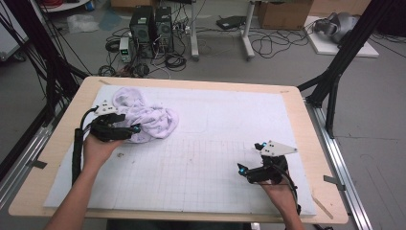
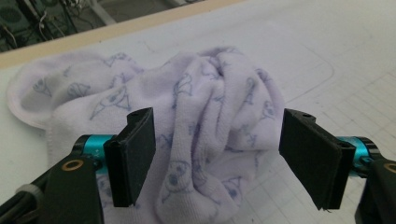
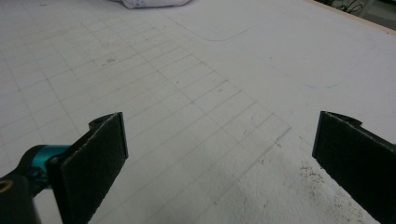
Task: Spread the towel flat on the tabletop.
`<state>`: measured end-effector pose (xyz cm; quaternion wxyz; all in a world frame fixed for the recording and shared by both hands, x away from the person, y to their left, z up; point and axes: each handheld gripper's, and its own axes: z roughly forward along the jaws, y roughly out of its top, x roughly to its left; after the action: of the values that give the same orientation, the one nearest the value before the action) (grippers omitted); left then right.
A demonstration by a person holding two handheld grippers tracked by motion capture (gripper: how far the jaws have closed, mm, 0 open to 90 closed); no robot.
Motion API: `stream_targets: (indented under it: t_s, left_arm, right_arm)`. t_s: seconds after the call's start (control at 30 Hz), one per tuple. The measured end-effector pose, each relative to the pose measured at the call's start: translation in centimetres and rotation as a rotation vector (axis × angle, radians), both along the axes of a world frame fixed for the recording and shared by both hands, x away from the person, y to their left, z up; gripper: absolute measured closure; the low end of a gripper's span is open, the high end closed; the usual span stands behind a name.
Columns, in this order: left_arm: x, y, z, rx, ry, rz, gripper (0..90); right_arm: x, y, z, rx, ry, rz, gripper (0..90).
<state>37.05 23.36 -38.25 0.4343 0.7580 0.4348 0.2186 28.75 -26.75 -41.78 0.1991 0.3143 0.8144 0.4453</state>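
A crumpled pale lilac towel (image 1: 148,117) with small printed figures lies bunched at the far left of the white gridded mat (image 1: 215,158). My left gripper (image 1: 129,125) reaches into its near side. In the left gripper view a thick fold of the towel (image 2: 210,121) stands between the two black pads (image 2: 135,158), which are spread wide and do not squeeze it. My right gripper (image 1: 250,158) hovers low over the bare mat at the near right. Its jaws are wide apart with nothing between them (image 3: 219,154). The towel's edge (image 3: 149,3) peeks in at the top of the right gripper view.
The mat covers a wooden table (image 1: 313,143) with bare rims all round. A worn, speckled patch (image 3: 289,186) marks the mat by the right gripper. Black frame legs (image 1: 335,81) stand at the table's far corners; computers (image 1: 151,26) and cables sit on the floor beyond.
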Motion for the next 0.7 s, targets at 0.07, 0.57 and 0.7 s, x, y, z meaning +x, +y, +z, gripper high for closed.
stream_targets:
  t_s: [0.07, 0.57, 0.7]
  left_arm:
    - [0.8, -0.1, -0.6, -0.011, 0.018, 0.018, 31.0]
    - [3.3, -1.0, -4.3, 0.138, 0.075, 0.060, 57.3]
    - [3.1, -1.1, -4.1, 0.155, 0.066, 0.057, 69.7]
  right_arm:
    - [0.0, 0.1, 0.0, -0.002, 0.001, 0.005, 2.2]
    - [0.1, 0.5, -0.2, -0.019, 0.010, 0.024, 2.2]
    - [0.3, 0.8, -0.4, -0.026, 0.018, 0.035, 2.3]
